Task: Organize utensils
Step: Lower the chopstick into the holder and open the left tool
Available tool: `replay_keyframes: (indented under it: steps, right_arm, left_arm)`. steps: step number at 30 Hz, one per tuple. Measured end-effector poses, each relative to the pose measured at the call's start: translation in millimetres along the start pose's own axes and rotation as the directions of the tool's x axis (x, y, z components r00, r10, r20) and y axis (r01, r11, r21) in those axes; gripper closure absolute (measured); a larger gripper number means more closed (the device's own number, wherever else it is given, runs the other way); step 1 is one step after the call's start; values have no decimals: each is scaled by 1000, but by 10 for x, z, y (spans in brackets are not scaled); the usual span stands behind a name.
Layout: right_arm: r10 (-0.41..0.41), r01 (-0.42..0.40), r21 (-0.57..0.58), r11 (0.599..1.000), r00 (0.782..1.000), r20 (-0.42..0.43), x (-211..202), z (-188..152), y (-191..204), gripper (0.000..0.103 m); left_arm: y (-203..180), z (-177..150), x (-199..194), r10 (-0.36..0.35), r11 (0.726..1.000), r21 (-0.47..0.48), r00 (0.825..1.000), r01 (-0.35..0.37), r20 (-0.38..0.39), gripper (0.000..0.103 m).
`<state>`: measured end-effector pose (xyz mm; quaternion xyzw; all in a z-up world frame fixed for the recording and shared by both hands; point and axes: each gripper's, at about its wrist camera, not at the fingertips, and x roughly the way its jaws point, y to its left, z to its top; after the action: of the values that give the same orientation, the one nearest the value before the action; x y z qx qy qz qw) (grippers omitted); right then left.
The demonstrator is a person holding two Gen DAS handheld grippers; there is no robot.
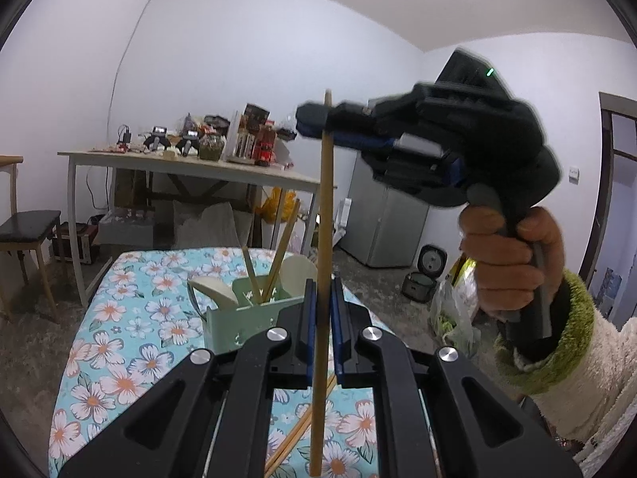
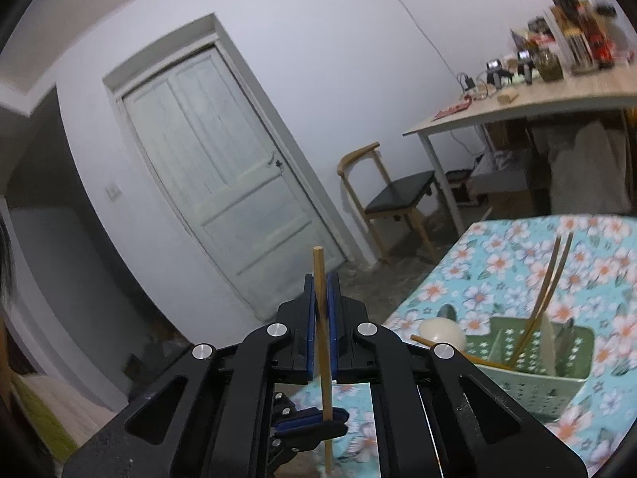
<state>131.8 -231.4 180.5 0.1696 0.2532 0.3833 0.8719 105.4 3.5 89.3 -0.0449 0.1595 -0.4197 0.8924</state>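
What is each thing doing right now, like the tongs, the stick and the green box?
Left tongs: shut on the chopstick's lower part.
Right tongs: shut on the same chopstick near its top.
Chopstick: upright, held in the air by both.
Green utensil holder: upright on the flowered cloth, holding chopsticks and spoons.
Loose chopsticks: lying flat on the cloth.
Door: closed.

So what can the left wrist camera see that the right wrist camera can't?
Only the left wrist view shows the person's hand in its fuzzy sleeve and a rice cooker on the floor. Only the right wrist view shows the white door. Both show the chopstick pinched by both grippers, left and right, plus the green utensil basket on the flowered cloth.
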Motion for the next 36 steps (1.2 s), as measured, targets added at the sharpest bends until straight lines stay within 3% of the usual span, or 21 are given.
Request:
replay_keyframes:
  steps: [4,8,14,18,20,21,22,29,34,36]
  right_arm:
    - [-61,58,-122,991,998,-16,18,-62,215,99]
    - [-145,138,-261,956,989,-8,1,-136,425,99]
    - [-203,191,-321,928,979,-6,-35,-227,448,99]
    - [-193,188,-275,943,981,11,-165,-248,339,95]
    - [-196,198,-239,951,980,33,-252,-229,266,71]
    - [-198,206,-222,953,978,57,-322,-220,231,53]
    - [-197,209,-210,955,977,75,-376,-212,215,48]
    - [-219,226,1,974,942,253,-1071,-210,-171,48]
    - [-247,227,101,969,928,280,-1289,-380,-419,47]
    - [-253,222,141,965,929,271,-1289,-461,-526,47]
  left_arm:
    - [-22,29,120,13,999,33,999,-12,-50,96]
    - [-69,104,162,8,998,70,997,-3,-72,96]
    - [-143,238,207,-17,993,113,995,28,-97,96]
    - [-181,253,281,-43,991,122,992,58,-118,97]
    - [-180,270,320,-54,991,113,991,68,-124,97]
    - [-177,280,345,-56,991,110,990,71,-128,97]
    - [-179,296,367,-55,991,110,990,69,-129,97]
    - [-126,667,418,-36,994,107,999,40,-35,97]
    - [5,1042,441,32,999,32,991,-36,133,97]
    - [36,1093,546,66,998,0,984,-67,165,97]
